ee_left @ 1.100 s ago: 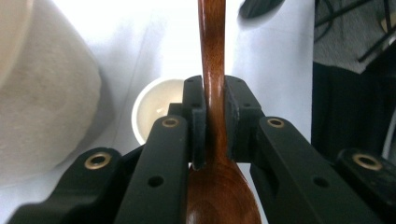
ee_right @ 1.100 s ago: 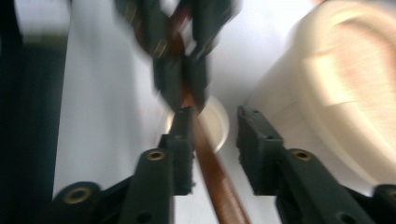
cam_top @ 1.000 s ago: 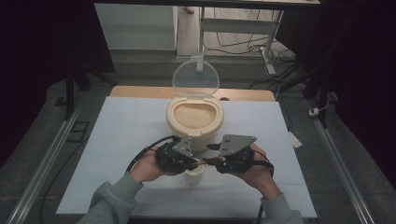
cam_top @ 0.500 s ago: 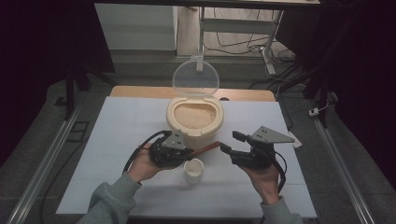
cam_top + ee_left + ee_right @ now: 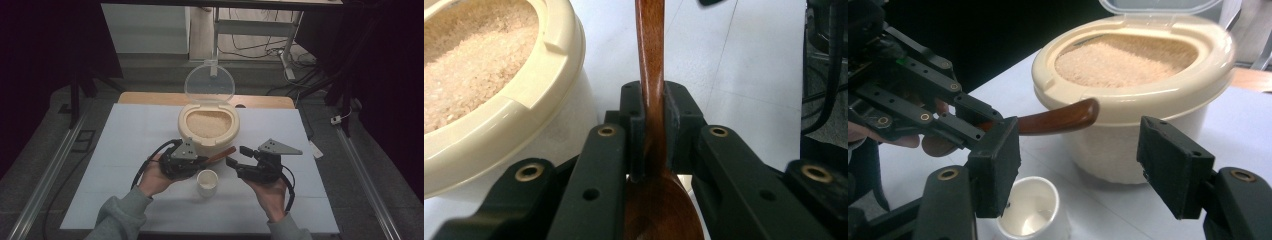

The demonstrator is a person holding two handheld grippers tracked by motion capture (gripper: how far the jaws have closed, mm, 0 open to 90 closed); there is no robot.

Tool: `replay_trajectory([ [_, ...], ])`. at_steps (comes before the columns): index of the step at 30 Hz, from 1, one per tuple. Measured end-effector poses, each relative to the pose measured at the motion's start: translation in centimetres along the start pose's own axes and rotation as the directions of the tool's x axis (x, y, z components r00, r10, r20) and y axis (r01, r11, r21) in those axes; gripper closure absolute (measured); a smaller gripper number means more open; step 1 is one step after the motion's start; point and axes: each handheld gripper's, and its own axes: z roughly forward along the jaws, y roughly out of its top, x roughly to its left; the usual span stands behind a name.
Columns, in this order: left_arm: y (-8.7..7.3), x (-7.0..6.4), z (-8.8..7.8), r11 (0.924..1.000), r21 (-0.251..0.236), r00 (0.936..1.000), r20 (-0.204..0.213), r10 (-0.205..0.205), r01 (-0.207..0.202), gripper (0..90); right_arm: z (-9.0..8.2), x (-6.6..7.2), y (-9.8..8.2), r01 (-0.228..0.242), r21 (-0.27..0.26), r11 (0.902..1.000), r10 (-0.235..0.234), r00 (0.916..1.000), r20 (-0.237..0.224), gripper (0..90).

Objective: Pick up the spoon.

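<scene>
Clamping the wooden spoon [image 5: 653,100] at its neck, the left gripper [image 5: 651,125] shows its grip close up; the high view shows the handle jutting toward the right gripper [image 5: 235,157], jaws just opened wide and empty, above the white cup [image 5: 207,181] beside the rice container [image 5: 209,125].

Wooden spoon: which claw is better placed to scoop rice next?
Probably left. The left claw is shut on the wooden spoon beside the rice container; the right claw is open, holding nothing.
</scene>
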Motion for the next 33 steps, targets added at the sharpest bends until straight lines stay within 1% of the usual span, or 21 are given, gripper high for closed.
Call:
replay_trajectory([
  [1,0.0,0.0,0.0,1.0000,-0.005,1.0000,-0.003,-0.002,0.002,79.3,0.0,0.0,0.0,0.000,0.000,1.0000,0.000,1.0000,0.000,33.9],
  [3,0.0,-0.1,0.0,1.0000,-0.008,1.0000,-0.001,-0.005,0.005,79.3,0.4,0.1,-0.2,-0.016,0.003,0.9999,0.016,0.9998,-0.015,34.2],
  [7,0.1,-0.3,0.4,1.0000,-0.005,1.0000,0.003,0.003,-0.003,79.3,1.0,0.4,-0.4,-0.050,-0.015,0.9986,0.050,0.9982,-0.035,37.8],
  [10,0.1,-0.5,0.5,1.0000,-0.006,1.0000,0.006,0.002,-0.002,79.3,1.4,0.7,-0.4,-0.062,-0.018,0.9979,0.061,0.9969,-0.051,41.5],
  [15,0.1,-0.7,0.8,1.0000,0.000,0.9999,0.005,0.010,-0.010,79.4,1.6,1.0,-0.6,-0.082,-0.044,0.9957,0.080,0.9956,-0.050,50.6],
  [19,0.1,-0.8,0.9,0.9998,0.005,0.9998,0.006,0.017,-0.017,79.5,1.5,0.7,-0.7,-0.124,-0.071,0.9897,0.119,0.9901,-0.075,59.2],
  [23,0.1,-0.9,0.9,0.9997,0.009,0.9997,0.002,0.024,-0.024,79.5,1.2,0.9,-0.6,-0.133,-0.108,0.9852,0.120,0.9862,-0.113,68.1],
  [27,0.0,-0.8,0.8,0.9996,0.009,0.9997,0.003,0.026,-0.026,79.6,1.1,0.9,-0.5,-0.137,-0.134,0.9814,0.114,0.9788,-0.170,74.6],
  [28,0.0,-0.8,0.8,0.9996,0.009,0.9996,0.004,0.027,-0.027,79.6,1.1,0.9,-0.5,-0.137,-0.134,0.9814,0.114,0.9788,-0.170,74.6],
  [29,0.0,-0.9,0.8,0.9995,0.008,0.9996,0.005,0.029,-0.029,79.6,1.0,0.9,-0.5,-0.140,-0.137,0.9807,0.113,0.9760,-0.186,75.9],
  [30,0.1,-0.9,0.8,0.9994,0.007,0.9994,0.004,0.034,-0.034,79.6,1.0,0.7,-0.6,-0.153,-0.144,0.9777,0.119,0.9680,-0.221,78.7],
  [32,0.1,-1.0,0.9,0.9994,0.006,0.9994,0.005,0.035,-0.035,79.5,1.0,0.7,-0.6,-0.167,-0.155,0.9738,0.123,0.9580,-0.259,82.0],
  [33,0.1,-1.1,0.9,0.9993,0.006,0.9993,0.005,0.036,-0.036,79.5,1.0,0.7,-0.6,-0.167,-0.158,0.9732,0.120,0.9553,-0.270,82.4],
])
